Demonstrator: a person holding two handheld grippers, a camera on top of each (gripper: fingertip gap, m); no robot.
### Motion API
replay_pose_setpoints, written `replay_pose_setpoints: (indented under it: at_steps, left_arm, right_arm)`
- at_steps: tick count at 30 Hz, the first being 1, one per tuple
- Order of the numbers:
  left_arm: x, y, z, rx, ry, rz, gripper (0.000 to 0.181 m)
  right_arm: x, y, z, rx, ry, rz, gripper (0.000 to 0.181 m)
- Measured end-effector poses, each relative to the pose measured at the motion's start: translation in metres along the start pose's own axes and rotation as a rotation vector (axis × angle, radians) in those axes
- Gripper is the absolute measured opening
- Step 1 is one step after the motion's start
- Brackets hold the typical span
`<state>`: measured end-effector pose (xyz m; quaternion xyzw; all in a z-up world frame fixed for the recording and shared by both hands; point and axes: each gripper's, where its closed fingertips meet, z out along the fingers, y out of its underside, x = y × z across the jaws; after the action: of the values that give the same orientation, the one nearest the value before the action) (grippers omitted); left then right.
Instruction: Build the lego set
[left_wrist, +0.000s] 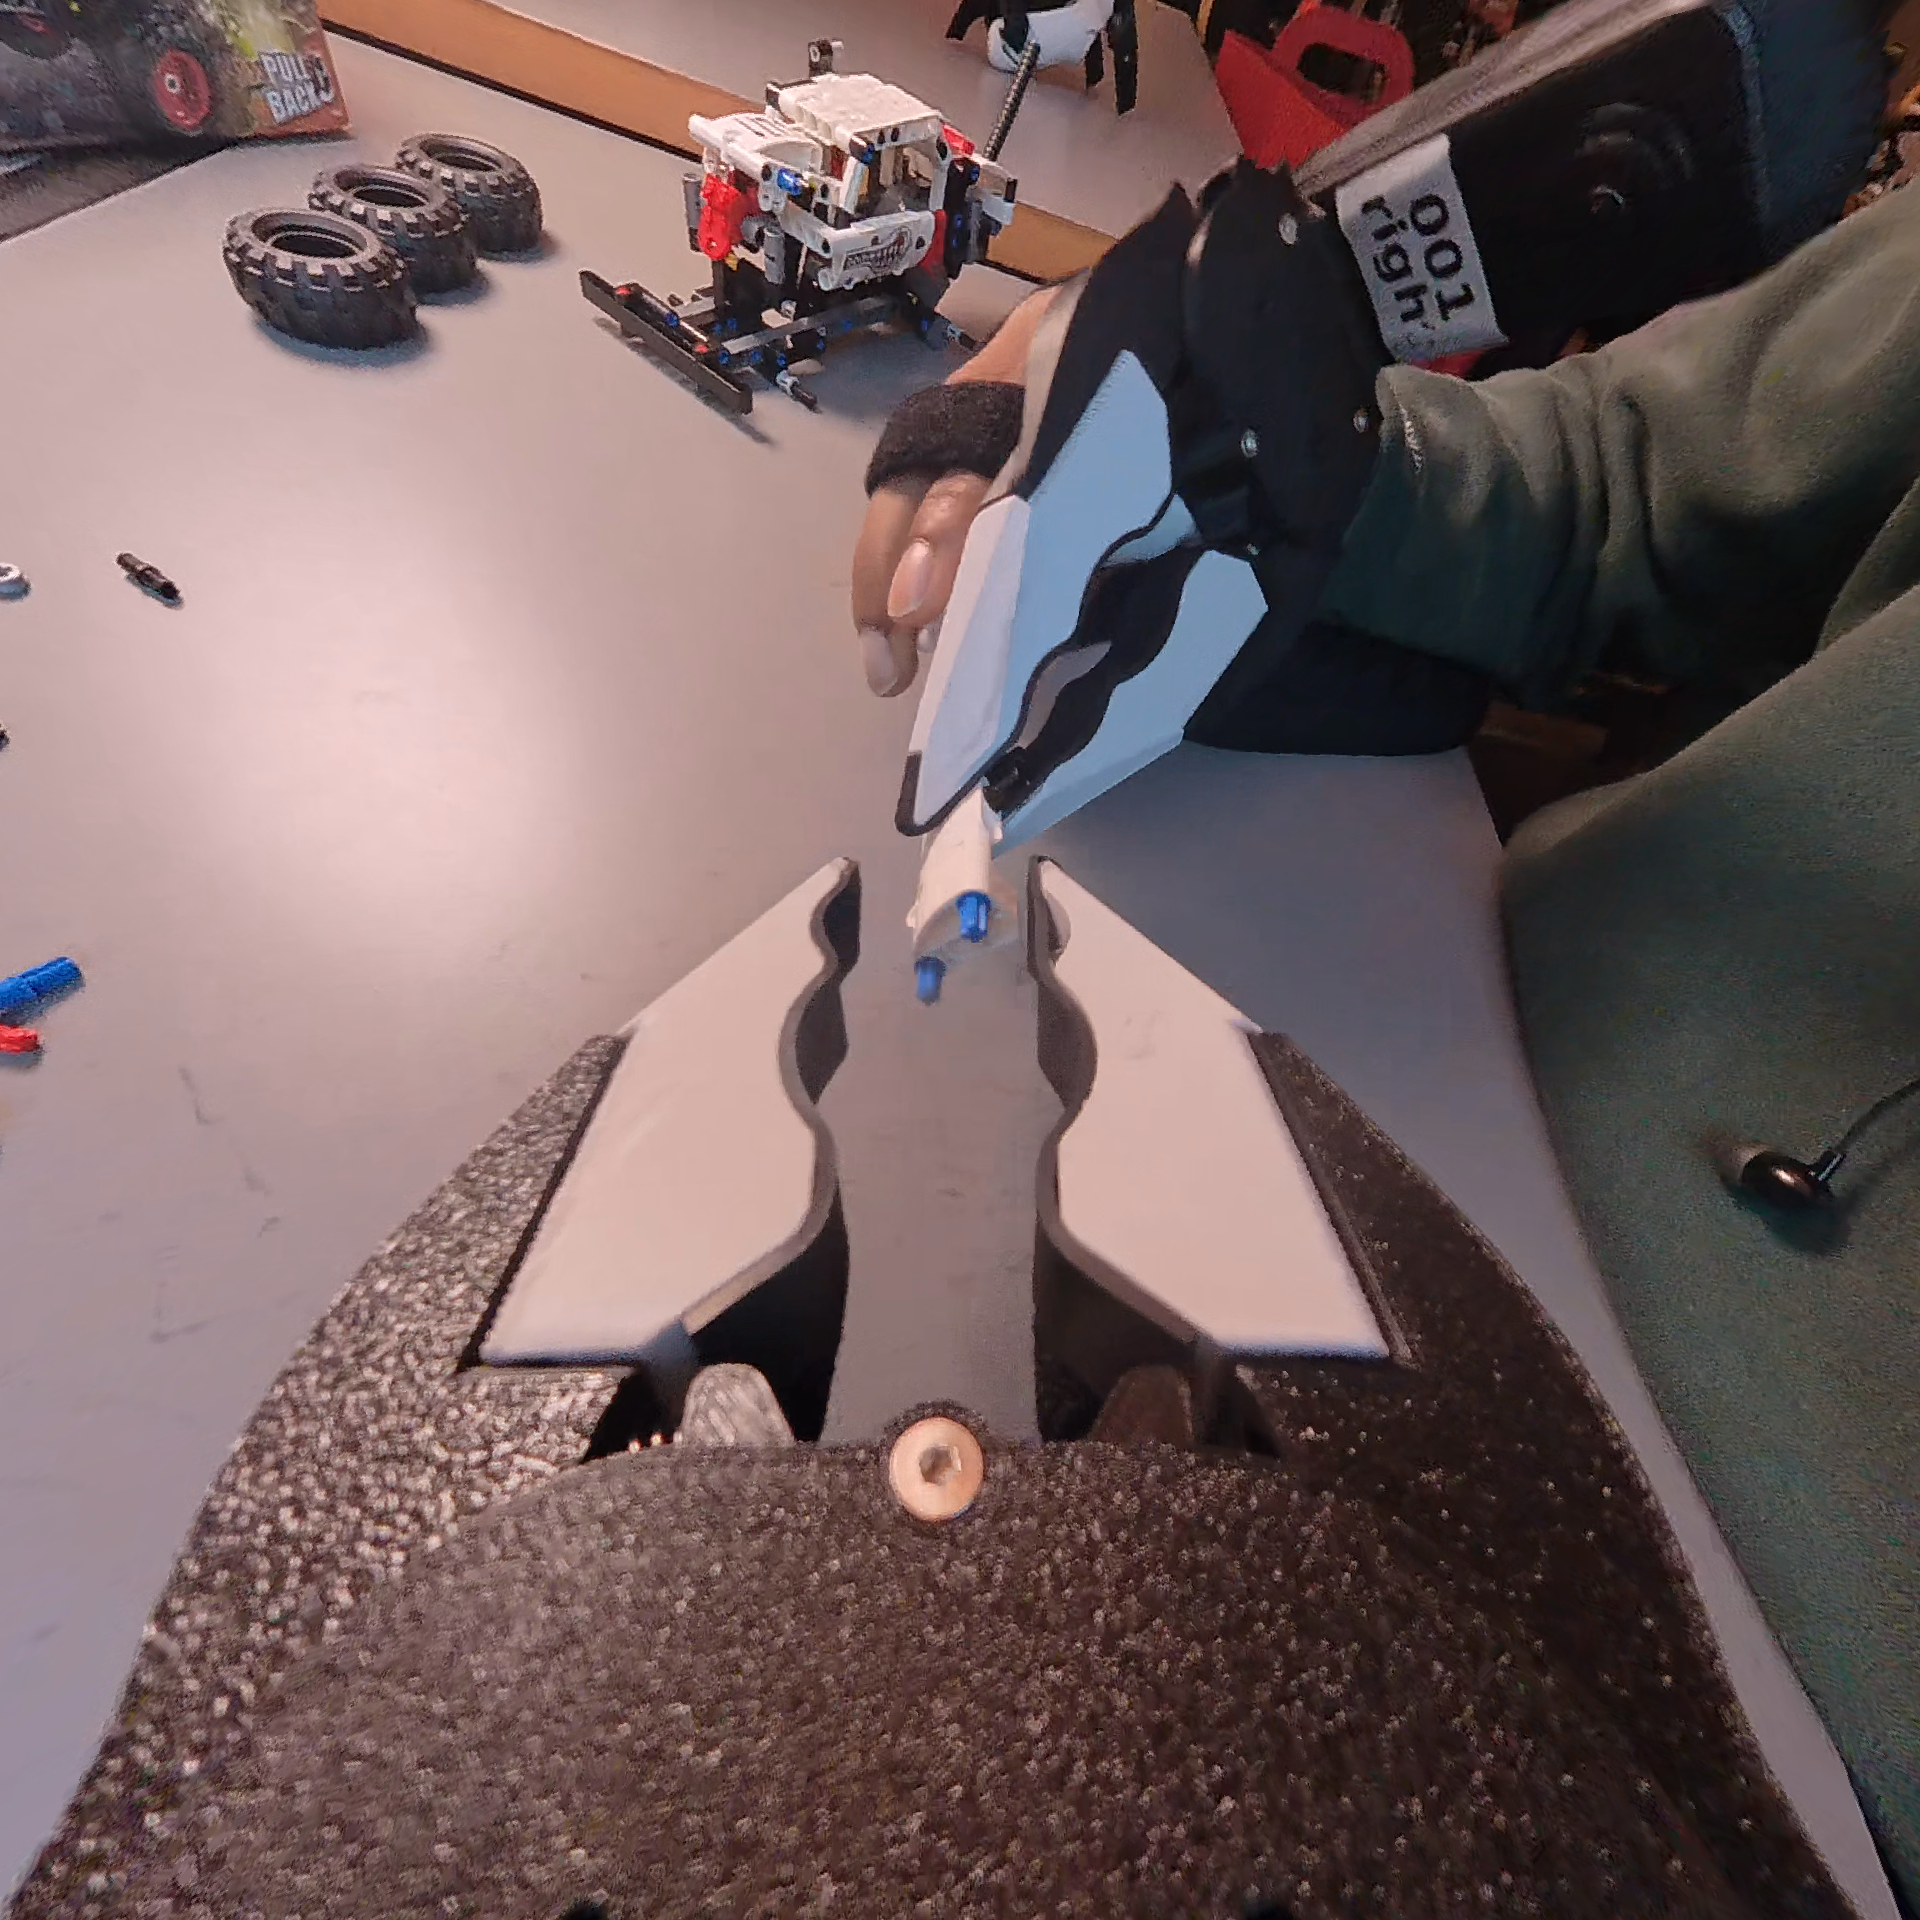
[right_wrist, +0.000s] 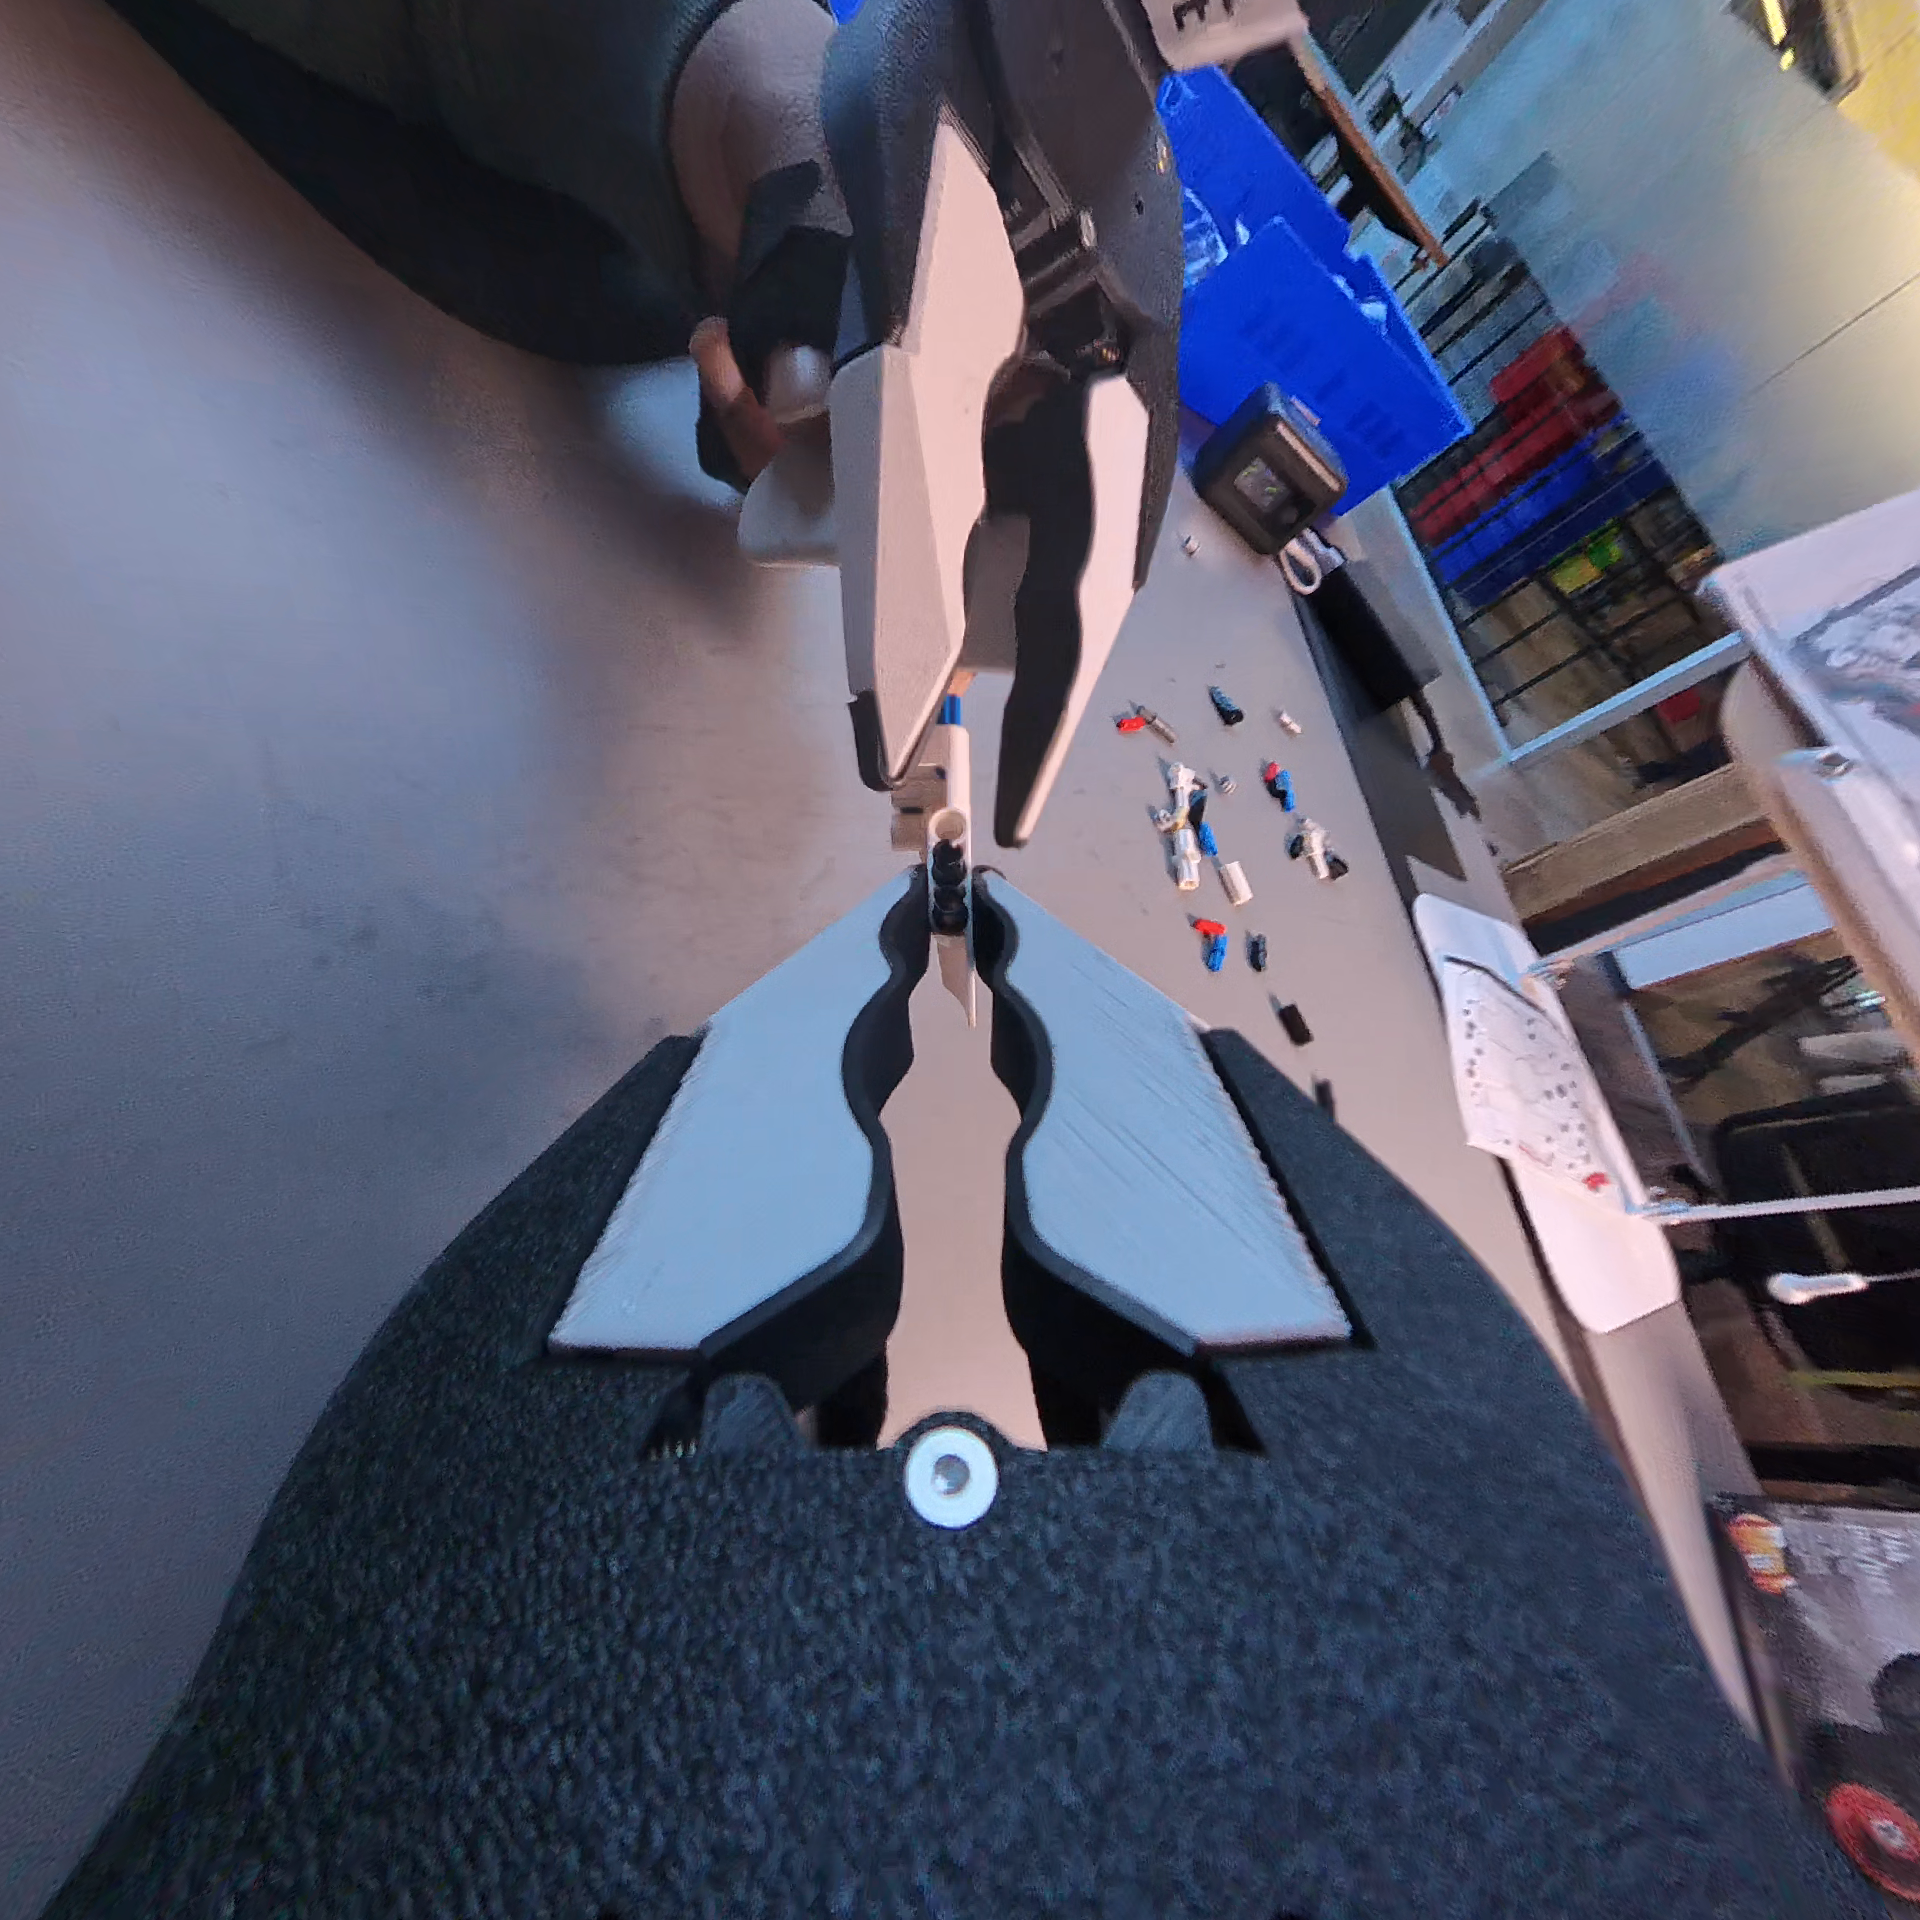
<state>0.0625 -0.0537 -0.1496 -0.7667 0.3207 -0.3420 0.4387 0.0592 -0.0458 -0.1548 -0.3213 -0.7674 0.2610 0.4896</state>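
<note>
A small white Lego beam (left_wrist: 948, 899) with blue pins is held over the grey table (left_wrist: 416, 727). My right gripper (left_wrist: 971, 816) comes in from the upper right and is shut on its upper end. In the right wrist view the right gripper (right_wrist: 948, 888) clamps the beam (right_wrist: 952, 831), which carries black pins there. My left gripper (left_wrist: 943, 881) is open, with the beam's free blue-pinned end between its fingertips. It also shows in the right wrist view (right_wrist: 951, 805), jaws apart on either side of the beam. A partly built white and red truck (left_wrist: 831, 197) stands farther back.
Three black tyres (left_wrist: 384, 239) lie left of the truck, with the set's box (left_wrist: 156, 62) behind. Loose pins (left_wrist: 42, 982) (right_wrist: 1216, 821) are scattered on the table. A paper sheet (right_wrist: 1527, 1081), a small black camera (right_wrist: 1268, 483) and blue bins (right_wrist: 1299, 312) sit by the table's edge.
</note>
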Motion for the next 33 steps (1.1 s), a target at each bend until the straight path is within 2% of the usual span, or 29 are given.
replay_pose_setpoints:
  at_steps: [3,5,10,13,14,16,21,24,26,29,33]
  left_arm:
    - [0.006,-0.004,-0.001,0.029,0.071,-0.079,0.037]
    - [0.014,-0.006,-0.003,0.033,0.126,-0.095,0.022]
    - [0.014,-0.007,-0.004,0.024,0.113,-0.073,0.018]
    - [0.006,-0.001,-0.003,-0.008,0.049,-0.025,0.01]
    - [-0.001,0.004,-0.003,-0.035,0.002,0.006,0.009]
    - [-0.017,0.017,-0.003,-0.123,-0.128,0.11,0.009]
    - [-0.038,0.039,0.0,-0.288,-0.314,0.341,0.009]
    - [-0.031,0.048,0.006,-0.321,-0.28,0.383,0.009]
    - [-0.028,0.053,0.008,-0.342,-0.251,0.365,0.017]
    - [-0.025,0.045,0.005,-0.286,-0.219,0.304,0.023]
    - [-0.025,0.011,-0.012,-0.075,-0.168,0.123,0.031]
  right_arm:
    - [-0.002,-0.012,0.002,0.035,0.043,-0.1,0.007]
    - [-0.004,-0.017,0.003,0.05,0.064,-0.148,0.007]
    - [-0.002,-0.02,0.001,0.076,0.09,-0.166,0.007]
    - [-0.002,-0.016,0.003,0.067,0.074,-0.113,0.009]
    - [-0.001,-0.011,0.004,0.05,0.066,-0.084,0.016]
    - [0.001,0.0,0.003,0.01,0.042,-0.025,0.028]
    - [0.013,0.016,-0.005,0.002,0.015,0.15,0.035]
    - [0.021,0.023,-0.008,-0.001,0.024,0.23,0.035]
    - [0.025,0.027,-0.009,-0.006,0.035,0.265,0.035]
    - [0.029,0.03,-0.009,-0.009,0.049,0.295,0.035]
    - [0.037,0.031,-0.012,0.001,0.084,0.333,0.035]
